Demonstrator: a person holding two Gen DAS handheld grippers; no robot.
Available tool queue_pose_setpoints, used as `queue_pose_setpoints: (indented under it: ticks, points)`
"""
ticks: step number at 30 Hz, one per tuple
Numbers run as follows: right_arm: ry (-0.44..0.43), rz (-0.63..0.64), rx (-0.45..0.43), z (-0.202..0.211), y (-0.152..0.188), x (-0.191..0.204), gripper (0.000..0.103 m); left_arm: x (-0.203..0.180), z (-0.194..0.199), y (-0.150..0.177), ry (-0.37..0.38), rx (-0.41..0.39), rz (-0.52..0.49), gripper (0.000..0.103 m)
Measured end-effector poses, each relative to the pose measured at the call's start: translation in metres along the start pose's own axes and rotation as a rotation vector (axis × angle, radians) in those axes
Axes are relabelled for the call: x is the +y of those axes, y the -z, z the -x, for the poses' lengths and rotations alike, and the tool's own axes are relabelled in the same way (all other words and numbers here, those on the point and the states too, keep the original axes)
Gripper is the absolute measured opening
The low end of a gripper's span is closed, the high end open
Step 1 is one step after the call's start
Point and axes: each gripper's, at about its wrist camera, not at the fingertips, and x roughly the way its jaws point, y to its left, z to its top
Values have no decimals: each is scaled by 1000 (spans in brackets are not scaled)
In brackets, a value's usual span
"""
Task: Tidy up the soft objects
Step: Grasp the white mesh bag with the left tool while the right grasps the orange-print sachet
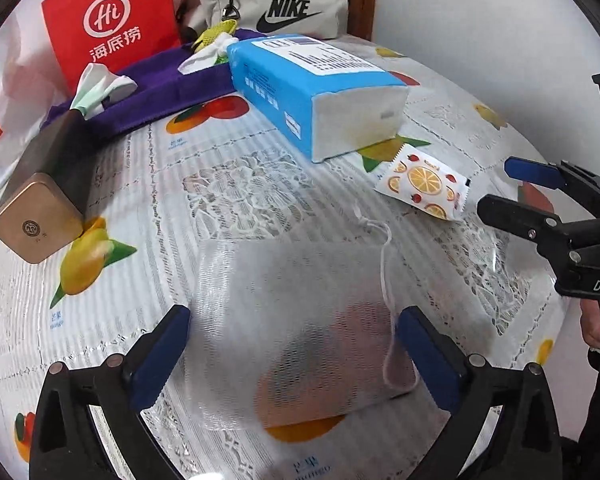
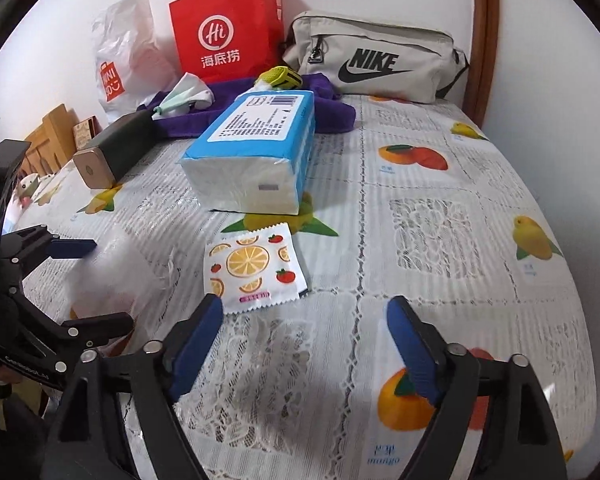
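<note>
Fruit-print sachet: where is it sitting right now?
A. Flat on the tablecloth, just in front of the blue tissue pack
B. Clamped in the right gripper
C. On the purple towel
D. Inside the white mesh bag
A. The fruit-print sachet lies flat on the tablecloth just in front of the blue tissue pack, ahead of the open right gripper, whose fingers do not touch it.

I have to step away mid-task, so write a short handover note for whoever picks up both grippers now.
Left gripper: jaws open around the white mesh bag lying on the table, not clamped.
Right gripper: open, empty, just short of the fruit-print packet.
Tissue pack sits behind the packet; purple towel at the back.
Done: nothing visibly packed.
Left: grip the bag, gather the soft items.
</note>
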Motion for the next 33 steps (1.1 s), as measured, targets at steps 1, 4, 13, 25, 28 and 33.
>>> queue_pose_setpoints:
  ticks: [1, 4, 13, 25, 28, 33]
  points:
    - [-4, 6, -2, -2, -1, 1, 85, 0, 0, 0, -4, -4, -7, 102]
    - [-25, 28, 5, -9, -5, 6, 85, 5, 1, -2, -15, -21, 0, 90]
    - [-35, 93, 46, -36, -19, 26, 86, 33, 7, -3, -25, -69, 56, 36]
    - [-12, 104, 78, -42, -24, 43, 55, 94, 15, 9, 2, -63, 221, 11]
    - [-19, 97, 75, -40, -22, 45, 49, 108, 19, 17, -11, -65, 259, 11]
    - [-26, 104, 81, -40, -21, 49, 38, 124, 25, 27, -34, -69, 303, 11]
